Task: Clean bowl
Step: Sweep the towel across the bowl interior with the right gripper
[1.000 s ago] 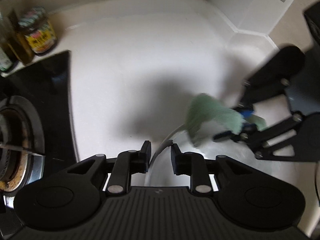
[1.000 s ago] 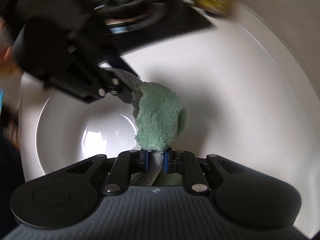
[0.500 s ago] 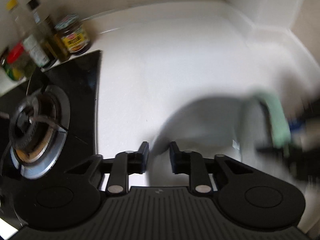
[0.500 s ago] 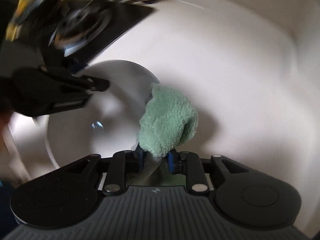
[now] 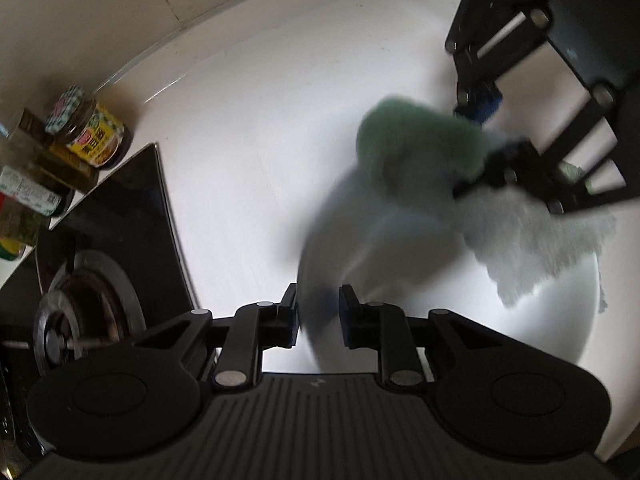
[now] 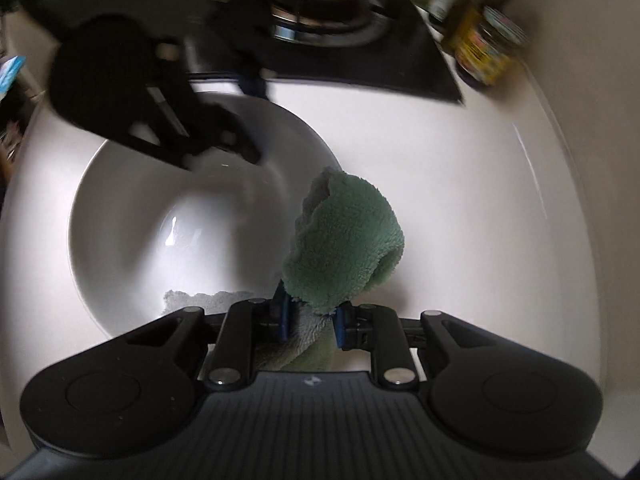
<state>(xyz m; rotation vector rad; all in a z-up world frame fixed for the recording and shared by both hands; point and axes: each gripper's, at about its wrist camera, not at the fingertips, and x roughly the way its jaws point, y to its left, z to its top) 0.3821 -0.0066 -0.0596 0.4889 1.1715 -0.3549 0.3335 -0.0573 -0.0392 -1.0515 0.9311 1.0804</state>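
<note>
A white bowl [image 6: 168, 240] sits on the white counter. It is blurred in the left wrist view [image 5: 420, 288]. My left gripper [image 5: 318, 314] is shut on the bowl's rim; it also shows in the right wrist view [image 6: 240, 148] at the bowl's far rim. My right gripper [image 6: 310, 322] is shut on a green cloth [image 6: 348, 240], which bulges over the bowl's right rim. In the left wrist view the right gripper [image 5: 476, 152] holds the cloth [image 5: 416, 136] above the bowl's far side.
A black gas hob [image 5: 108, 248] with a burner [image 6: 320, 0] lies beside the bowl. Jars and bottles [image 5: 84, 132] stand by the wall behind the hob. The wall's edge [image 5: 168, 40] bounds the counter.
The bowl has been turning in my left gripper's hold while the cloth rubbed along its rim. The right gripper has shifted from the bowl's inside toward its outer edge.
</note>
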